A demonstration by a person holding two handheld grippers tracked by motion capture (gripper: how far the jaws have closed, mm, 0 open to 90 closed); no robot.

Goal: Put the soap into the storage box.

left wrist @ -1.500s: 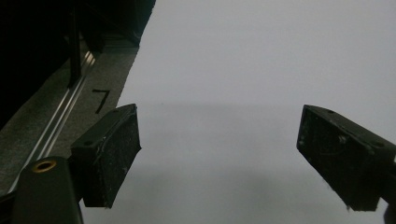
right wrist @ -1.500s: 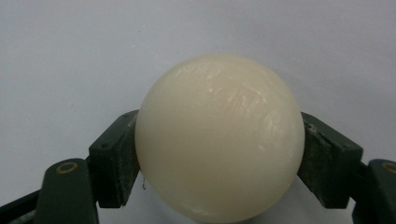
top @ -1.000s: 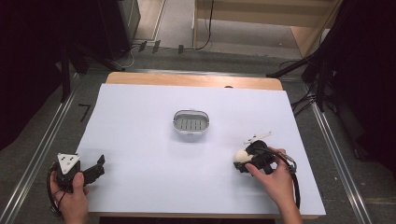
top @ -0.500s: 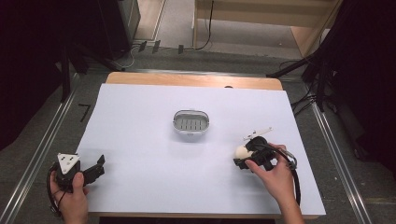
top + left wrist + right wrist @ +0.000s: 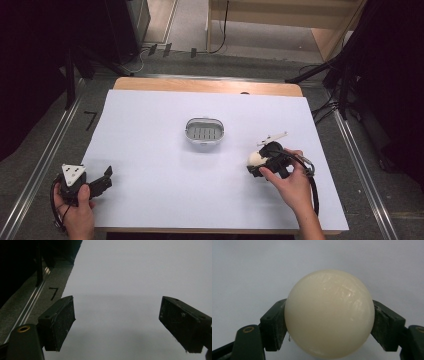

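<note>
A cream-white glossy ball [image 5: 329, 315] sits between the two black jaws of my right gripper [image 5: 329, 326], and both pads press on its sides. In the high view the ball [image 5: 254, 158] and the right gripper [image 5: 257, 163] are at the table's right, to the right of and nearer the person than a small oval metal dish [image 5: 204, 132] with a slotted bottom. The dish holds nothing. My left gripper [image 5: 102, 180] rests at the front left corner. Its jaws stand wide apart over the white sheet, with nothing in the left gripper [image 5: 117, 325].
A white sheet [image 5: 150, 130] covers the wooden table, whose bare far edge [image 5: 205, 86] shows at the back. Metal rails [image 5: 45, 155] run along both sides on the grey floor. Cables and dark stands sit beyond the table's far side.
My right gripper has shifted slightly away from the person and to the left, with the ball still in it. The left gripper has not moved.
</note>
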